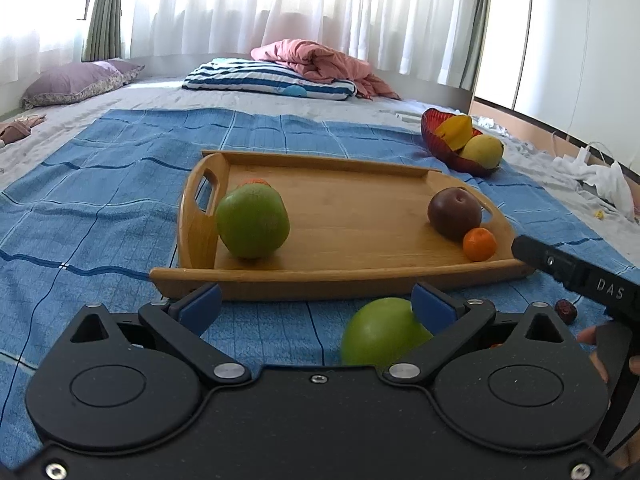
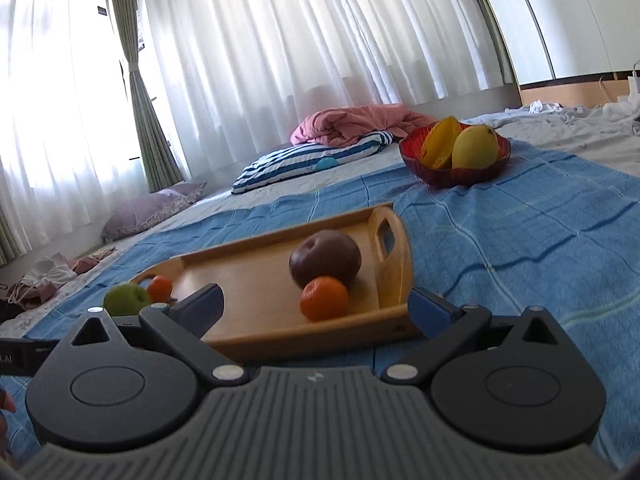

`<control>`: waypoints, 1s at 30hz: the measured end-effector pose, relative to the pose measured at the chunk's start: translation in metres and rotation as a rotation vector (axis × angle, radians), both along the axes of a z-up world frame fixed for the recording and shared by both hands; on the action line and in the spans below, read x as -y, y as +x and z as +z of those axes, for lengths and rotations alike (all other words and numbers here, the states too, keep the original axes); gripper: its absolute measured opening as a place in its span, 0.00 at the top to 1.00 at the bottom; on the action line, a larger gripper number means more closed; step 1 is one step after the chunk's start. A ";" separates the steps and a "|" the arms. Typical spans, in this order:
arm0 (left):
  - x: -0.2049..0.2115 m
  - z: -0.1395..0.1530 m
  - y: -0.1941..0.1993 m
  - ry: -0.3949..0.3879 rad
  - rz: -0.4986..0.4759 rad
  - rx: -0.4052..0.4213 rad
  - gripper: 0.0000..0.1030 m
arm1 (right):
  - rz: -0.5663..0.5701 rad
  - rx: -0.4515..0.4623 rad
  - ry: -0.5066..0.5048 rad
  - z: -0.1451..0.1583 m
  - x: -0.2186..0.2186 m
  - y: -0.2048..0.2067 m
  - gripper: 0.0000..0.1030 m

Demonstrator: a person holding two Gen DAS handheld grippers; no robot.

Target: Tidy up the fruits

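A wooden tray point(image 1: 360, 240) lies on a blue cloth. On it sit a green apple point(image 1: 253, 221), an orange fruit behind it point(image 1: 256, 181), a dark red apple point(image 1: 454, 213) and a small orange point(image 1: 479, 244). A second green apple point(image 1: 380, 332) lies on the cloth in front of the tray, against my left gripper's right finger. My left gripper point(image 1: 316, 304) is open and empty. My right gripper point(image 2: 316, 306) is open and empty over the tray's point(image 2: 260, 280) near right corner, close to the small orange point(image 2: 324, 298) and dark apple point(image 2: 325, 258).
A red bowl point(image 1: 448, 148) holds a yellow mango and a starfruit at the back right; it also shows in the right wrist view point(image 2: 452, 172). A small red date point(image 1: 566, 311) lies on the cloth. Pillows and a pink blanket point(image 1: 320, 60) lie behind.
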State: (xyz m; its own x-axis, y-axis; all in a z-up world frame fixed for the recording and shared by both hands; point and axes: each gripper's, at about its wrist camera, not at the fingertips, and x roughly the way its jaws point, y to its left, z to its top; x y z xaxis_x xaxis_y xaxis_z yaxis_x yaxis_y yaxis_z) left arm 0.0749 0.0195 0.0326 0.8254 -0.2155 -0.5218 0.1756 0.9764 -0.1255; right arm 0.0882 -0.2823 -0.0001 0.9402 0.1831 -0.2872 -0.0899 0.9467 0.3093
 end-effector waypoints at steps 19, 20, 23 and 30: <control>0.013 -0.009 -0.039 0.063 -0.051 0.055 0.00 | -0.017 0.020 0.005 -0.012 -0.006 -0.052 0.00; 0.013 -0.010 -0.040 0.064 -0.050 0.053 0.00 | -0.018 0.024 -0.002 -0.012 -0.007 -0.055 0.00; 0.015 -0.013 -0.042 0.069 -0.056 0.047 0.00 | -0.019 0.034 -0.030 -0.014 -0.011 -0.064 0.00; 0.019 -0.021 -0.044 0.059 -0.063 0.025 0.00 | -0.010 0.040 -0.076 -0.018 -0.021 -0.082 0.00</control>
